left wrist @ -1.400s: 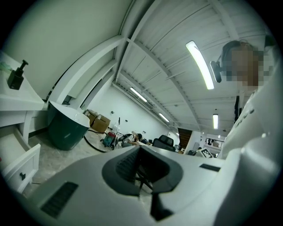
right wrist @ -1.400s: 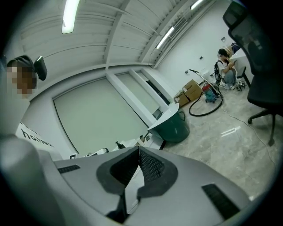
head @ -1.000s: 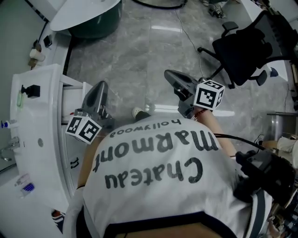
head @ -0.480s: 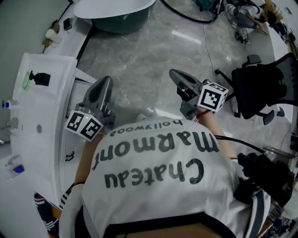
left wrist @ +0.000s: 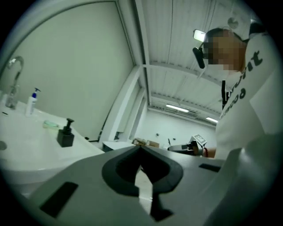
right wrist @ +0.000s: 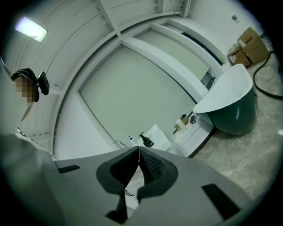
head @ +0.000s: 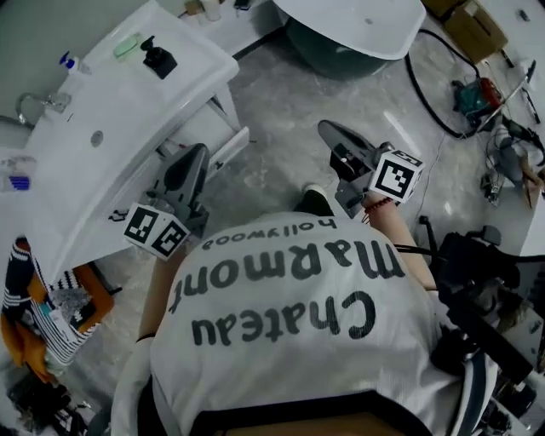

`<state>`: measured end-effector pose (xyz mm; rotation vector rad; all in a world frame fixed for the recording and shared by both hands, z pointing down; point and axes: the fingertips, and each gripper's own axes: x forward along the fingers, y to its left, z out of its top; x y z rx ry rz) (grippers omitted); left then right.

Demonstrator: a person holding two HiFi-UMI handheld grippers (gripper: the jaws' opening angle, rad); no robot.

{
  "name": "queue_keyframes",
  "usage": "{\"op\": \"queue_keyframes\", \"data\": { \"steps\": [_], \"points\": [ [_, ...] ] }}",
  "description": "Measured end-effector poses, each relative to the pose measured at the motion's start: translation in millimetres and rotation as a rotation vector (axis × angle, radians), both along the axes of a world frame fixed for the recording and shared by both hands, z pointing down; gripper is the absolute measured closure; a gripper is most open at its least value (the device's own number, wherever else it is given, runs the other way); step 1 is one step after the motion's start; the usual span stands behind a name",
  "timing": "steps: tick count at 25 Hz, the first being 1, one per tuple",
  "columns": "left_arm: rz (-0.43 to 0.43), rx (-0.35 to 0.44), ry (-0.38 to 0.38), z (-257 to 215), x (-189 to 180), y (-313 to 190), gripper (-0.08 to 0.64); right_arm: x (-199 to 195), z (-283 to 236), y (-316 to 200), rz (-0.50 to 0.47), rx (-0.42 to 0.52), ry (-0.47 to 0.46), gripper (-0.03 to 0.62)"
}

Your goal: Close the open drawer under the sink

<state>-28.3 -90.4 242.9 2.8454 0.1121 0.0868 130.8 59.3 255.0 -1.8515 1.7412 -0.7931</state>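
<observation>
Though it's upside down, the shirt [head: 289, 298] reads "Chateau Marmont hollywood".

White drawer [head: 225, 146], pulled open, empty-looking, beneath white sink [head: 128, 106]

The white tabletop [head: 119, 111] carries a black pump dispenser [head: 158, 58], a green soap bar [head: 128, 44] and a small blue-capped bottle [head: 72, 68] beside the tap [head: 38, 102]. On the grey marble floor [head: 272, 119] stand a bathtub [head: 358, 25] and a tangle of cables and tools [head: 477, 94].
</observation>
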Motion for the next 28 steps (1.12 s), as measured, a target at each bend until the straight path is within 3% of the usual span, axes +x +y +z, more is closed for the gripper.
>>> {"op": "queue_keyframes", "data": {
  "steps": [3,7,11,16,24,28],
  "points": [
    [-0.144,-0.024,-0.028,10,-24,-22,0.551,8,-2,-37,-0.094,0.015,-0.004,0.58],
    [-0.378,-0.052,-0.025,16,-52,-28,0.551,11,-3,-83,-0.298,0.002,0.008,0.58],
    [-0.488,-0.06,-0.002,20,-55,-9,0.551,14,-2,-101,-0.434,-0.014,0.023,0.58],
    [-0.663,-0.108,-0.079,41,-36,17,0.551,28,11,-124,-0.647,-0.039,0.004,0.58],
    [-0.927,-0.231,-0.111,99,-46,23,0.549,19,52,-131,-0.811,-0.083,-0.039,0.58],
    [-0.985,-0.258,-0.187,139,-32,34,0.549,17,76,-117,-0.88,-0.118,-0.084,0.58]
  ]
}}
